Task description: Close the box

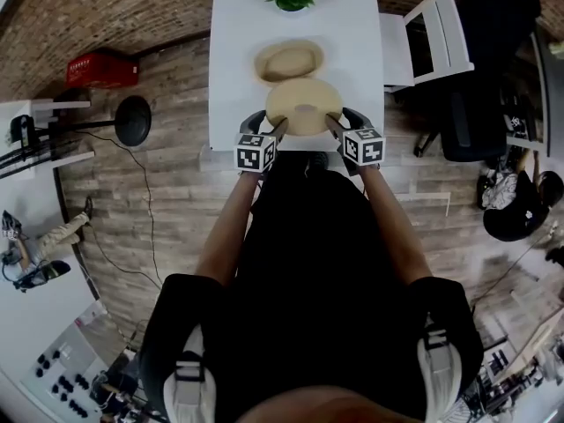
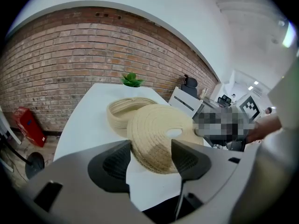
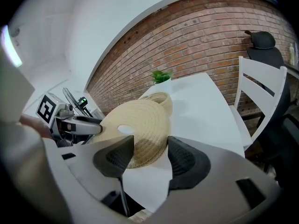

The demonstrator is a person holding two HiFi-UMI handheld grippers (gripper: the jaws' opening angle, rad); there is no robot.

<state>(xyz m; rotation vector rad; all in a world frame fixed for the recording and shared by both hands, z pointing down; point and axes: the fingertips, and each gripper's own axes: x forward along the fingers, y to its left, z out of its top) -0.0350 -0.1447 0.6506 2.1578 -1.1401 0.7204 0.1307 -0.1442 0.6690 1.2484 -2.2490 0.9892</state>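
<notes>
Both jaws stand fairly wide, each clamped on the rim of the woven lid (image 1: 304,104): left gripper (image 1: 279,130) at its left edge, right gripper (image 1: 334,128) at its right. Forearms reach forward, holding the lid tilted over the near worktop (image 1: 357,25), just before the open box (image 1: 289,60).
</notes>
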